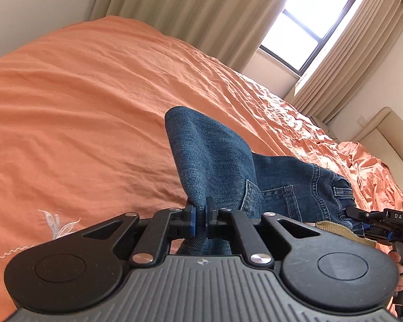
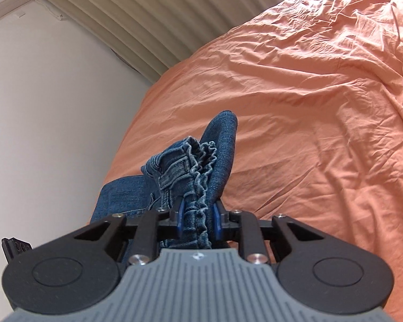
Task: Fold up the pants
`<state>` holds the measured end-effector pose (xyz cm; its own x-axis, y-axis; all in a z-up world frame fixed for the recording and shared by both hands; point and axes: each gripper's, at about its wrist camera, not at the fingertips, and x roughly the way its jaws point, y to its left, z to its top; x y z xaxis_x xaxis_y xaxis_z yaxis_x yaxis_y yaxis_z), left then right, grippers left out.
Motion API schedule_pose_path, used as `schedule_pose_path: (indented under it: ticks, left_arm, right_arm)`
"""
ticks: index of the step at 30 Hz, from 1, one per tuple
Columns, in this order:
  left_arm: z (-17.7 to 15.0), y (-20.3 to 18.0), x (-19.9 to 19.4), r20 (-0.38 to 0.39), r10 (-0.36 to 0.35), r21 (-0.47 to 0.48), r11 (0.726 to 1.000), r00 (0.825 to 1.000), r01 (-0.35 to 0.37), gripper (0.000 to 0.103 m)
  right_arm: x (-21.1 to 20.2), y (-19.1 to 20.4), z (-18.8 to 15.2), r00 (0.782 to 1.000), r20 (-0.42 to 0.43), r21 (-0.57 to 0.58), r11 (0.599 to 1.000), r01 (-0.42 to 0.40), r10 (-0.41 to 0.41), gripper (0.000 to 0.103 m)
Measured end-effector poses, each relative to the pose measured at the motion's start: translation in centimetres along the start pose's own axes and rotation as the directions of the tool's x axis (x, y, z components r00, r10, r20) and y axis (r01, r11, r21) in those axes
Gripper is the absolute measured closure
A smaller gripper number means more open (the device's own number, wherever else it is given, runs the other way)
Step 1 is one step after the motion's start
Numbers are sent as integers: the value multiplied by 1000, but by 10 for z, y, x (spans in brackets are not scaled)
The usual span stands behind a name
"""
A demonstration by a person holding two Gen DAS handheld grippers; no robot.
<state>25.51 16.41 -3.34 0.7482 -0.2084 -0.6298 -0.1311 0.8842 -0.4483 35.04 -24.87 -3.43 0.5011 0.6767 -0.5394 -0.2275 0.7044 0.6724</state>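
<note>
Jeans [image 1: 215, 155] partly behind left tool [image 1: 199, 221]

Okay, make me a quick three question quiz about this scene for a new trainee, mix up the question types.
1. True or false: the left gripper is shut on the jeans.
2. What part of the jeans does the right gripper pinch? A) gathered waistband B) a leg hem C) nothing
3. What colour is the bedspread under the jeans?

Key: 1 true; 2 A; 3 orange.
</note>
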Motion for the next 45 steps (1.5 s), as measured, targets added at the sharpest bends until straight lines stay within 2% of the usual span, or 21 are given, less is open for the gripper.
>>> schedule_pose_path:
  ticks: [5,9,17,22,27,32,35,38,41,43,45]
  left_arm:
    - [-3,24,-27,8,18,-20,1000,1000,-18,97]
    - [6,47,-47,21,45,-26,999,999,-44,97]
    - [60,92,-83,30,138,40,989,990,-139,97]
    - [94,119,-74,1,219,73,973,976,-218,97]
    - [109,144,-39,-50,272,99,959,961,-266,97]
    - [97,182,6,-112,258,79,965,960,-250,97]
    - [85,202,32,-140,286,77,957,948,-278,97]
    - [78,227,42,-156,233,27,972,960,-232,96]
    - [70,240,49,-165,207,29,978,964,-205,92]
    - [67,247,52,-174,202,13,979,964,-203,82]
    - [69,253,48,-180,182,-29,981,967,-190,81]
  right_arm:
    - [9,38,-25,999,-25,-35,999,-23,22,86]
    - [28,69,-39,998,-44,-54,997,-55,53,86]
    - [89,135,-49,988,-68,-50,988,-145,141,86]
    - [139,152,-49,982,-84,-6,986,-169,168,86]
    - [188,148,-50,982,-102,35,987,-158,161,86]
    - [229,114,-57,984,-144,60,994,-94,102,86]
    - [247,83,-66,983,-173,85,996,-41,55,87]
    - [259,55,-74,980,-182,143,988,-48,74,86]
    - [269,44,-84,983,-168,163,986,-44,72,84]
    - [273,42,-89,985,-160,172,984,-42,70,83]
    - [273,44,-87,984,-169,166,986,-34,63,83]
